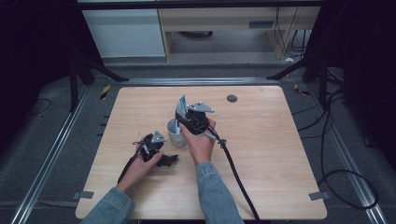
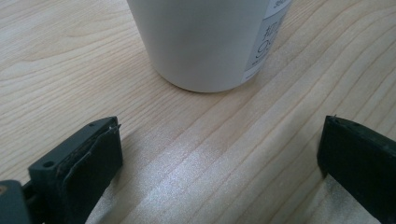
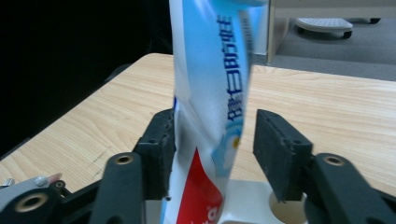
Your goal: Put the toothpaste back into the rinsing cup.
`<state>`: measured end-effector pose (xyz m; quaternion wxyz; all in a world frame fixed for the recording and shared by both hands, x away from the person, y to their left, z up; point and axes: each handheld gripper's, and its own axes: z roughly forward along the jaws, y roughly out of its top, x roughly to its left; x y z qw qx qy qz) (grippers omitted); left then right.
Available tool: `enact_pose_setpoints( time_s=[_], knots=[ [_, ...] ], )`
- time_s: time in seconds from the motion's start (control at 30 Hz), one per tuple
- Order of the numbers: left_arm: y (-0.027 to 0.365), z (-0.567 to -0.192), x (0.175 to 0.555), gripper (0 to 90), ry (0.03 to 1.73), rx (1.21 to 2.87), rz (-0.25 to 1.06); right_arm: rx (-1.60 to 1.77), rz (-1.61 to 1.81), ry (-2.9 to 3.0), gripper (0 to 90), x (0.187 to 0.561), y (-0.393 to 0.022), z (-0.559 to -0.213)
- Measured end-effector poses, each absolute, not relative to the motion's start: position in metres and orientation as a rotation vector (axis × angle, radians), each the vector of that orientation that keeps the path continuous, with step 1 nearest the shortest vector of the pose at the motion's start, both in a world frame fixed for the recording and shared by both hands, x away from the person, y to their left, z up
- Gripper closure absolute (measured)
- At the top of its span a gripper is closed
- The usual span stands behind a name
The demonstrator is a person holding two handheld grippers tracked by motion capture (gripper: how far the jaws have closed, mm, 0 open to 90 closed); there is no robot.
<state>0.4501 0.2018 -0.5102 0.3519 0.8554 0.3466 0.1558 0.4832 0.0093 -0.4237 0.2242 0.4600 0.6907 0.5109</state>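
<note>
A white cup [image 1: 177, 132] stands upright on the wooden table [image 1: 261, 154], near the table's middle, with a toothpaste tube [image 1: 180, 108] standing in it and rising above the rim. The right gripper [image 1: 183, 116] sits just right of the cup at the tube. In the right gripper view its jaws stand parted around the blue, white and red tube [image 3: 210, 121]: a gap shows on the right side, while the left pad lies against or just beside the tube; the blur there makes it hard to say which. No grip shows.

The left gripper [image 1: 169, 159] rests low over the table, near and left of the cup, pointing toward it. In the left gripper view its jaws are spread wide with bare wood between them, and the cup [image 2: 205, 42] stands just beyond them, apart from both.
</note>
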Motion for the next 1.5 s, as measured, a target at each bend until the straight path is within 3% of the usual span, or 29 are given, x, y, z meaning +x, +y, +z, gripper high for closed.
enact_pose_setpoints(
  time_s=[0.47, 0.97, 1.5],
  knots=[
    [0.202, -0.510, 0.450, 0.0, 0.898, 2.212, 0.407, 1.225, 1.371, 1.926, 40.9, 0.477, 0.012, -0.413],
    [0.202, -0.510, 0.450, 0.0, 0.898, 2.212, 0.407, 1.170, 1.127, 2.048, 16.0, 0.469, -0.003, -0.395],
    [0.202, -0.510, 0.450, 0.0, 0.899, 2.212, 0.404, 1.138, 1.069, 2.146, 6.7, 0.465, -0.030, -0.382]
  ],
)
